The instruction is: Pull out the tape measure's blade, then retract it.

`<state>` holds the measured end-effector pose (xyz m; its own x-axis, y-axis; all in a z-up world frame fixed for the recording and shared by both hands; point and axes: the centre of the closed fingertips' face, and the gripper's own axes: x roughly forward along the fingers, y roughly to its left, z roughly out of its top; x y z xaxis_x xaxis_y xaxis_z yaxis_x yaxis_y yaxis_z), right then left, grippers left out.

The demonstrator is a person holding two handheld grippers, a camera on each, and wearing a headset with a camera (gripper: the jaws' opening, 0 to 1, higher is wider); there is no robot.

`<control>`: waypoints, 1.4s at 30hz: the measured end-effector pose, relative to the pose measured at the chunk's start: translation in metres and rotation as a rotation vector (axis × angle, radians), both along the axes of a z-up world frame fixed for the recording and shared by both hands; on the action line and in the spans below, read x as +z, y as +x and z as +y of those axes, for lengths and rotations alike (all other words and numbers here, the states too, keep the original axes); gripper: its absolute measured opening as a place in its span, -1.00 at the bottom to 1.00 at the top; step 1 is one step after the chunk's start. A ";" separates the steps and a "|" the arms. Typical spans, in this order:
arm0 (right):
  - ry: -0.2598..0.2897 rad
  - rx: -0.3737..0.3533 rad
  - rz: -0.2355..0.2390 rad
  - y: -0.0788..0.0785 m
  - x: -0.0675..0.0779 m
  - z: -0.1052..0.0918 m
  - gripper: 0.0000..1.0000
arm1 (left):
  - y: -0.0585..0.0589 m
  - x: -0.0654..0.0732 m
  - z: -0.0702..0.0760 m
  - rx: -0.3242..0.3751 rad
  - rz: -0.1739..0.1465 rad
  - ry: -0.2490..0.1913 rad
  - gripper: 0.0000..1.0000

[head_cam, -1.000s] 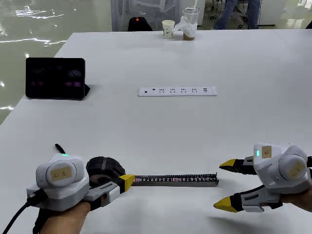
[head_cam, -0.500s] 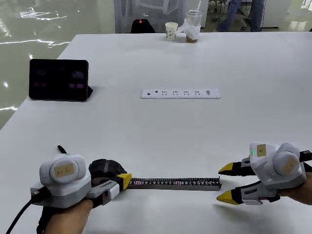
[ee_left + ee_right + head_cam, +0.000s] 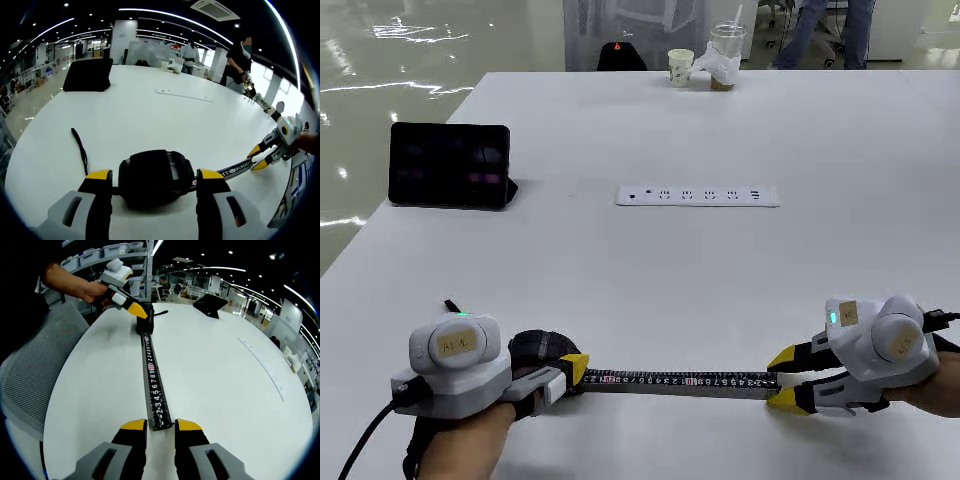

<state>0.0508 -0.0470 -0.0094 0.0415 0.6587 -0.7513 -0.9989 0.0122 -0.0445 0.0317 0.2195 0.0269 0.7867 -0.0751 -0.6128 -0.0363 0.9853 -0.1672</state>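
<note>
though matte white, table (image 3: 720,270) beside glossy floor (image 3: 380,70)

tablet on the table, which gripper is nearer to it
Left. The left gripper, around the tape measure, is on the same side of the table as the tablet; the right gripper is far across, at the end of the blade.

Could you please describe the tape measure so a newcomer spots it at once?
At the white table's near edge, find the left gripper. The tape measure is the black rounded case between its jaws, the only thing with a numbered blade running out.
</note>
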 end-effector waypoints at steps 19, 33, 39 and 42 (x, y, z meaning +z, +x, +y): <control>0.019 0.003 0.027 0.002 -0.002 -0.001 -0.75 | 0.008 -0.006 -0.002 0.006 0.019 0.004 0.21; 0.039 0.033 0.022 0.001 -0.001 -0.001 -0.75 | 0.010 -0.010 -0.003 0.021 0.048 0.031 0.27; 0.041 0.039 0.023 0.001 -0.001 0.000 -0.75 | 0.010 -0.011 -0.003 0.022 0.054 0.031 0.27; 0.044 0.043 0.024 0.001 -0.001 0.000 -0.75 | 0.010 -0.011 -0.003 0.023 0.056 0.032 0.27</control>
<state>0.0518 -0.0473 -0.0108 -0.0053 0.6916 -0.7223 -0.9993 -0.0297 -0.0211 0.0417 0.2165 0.0155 0.7523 -0.0371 -0.6578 -0.0671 0.9889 -0.1326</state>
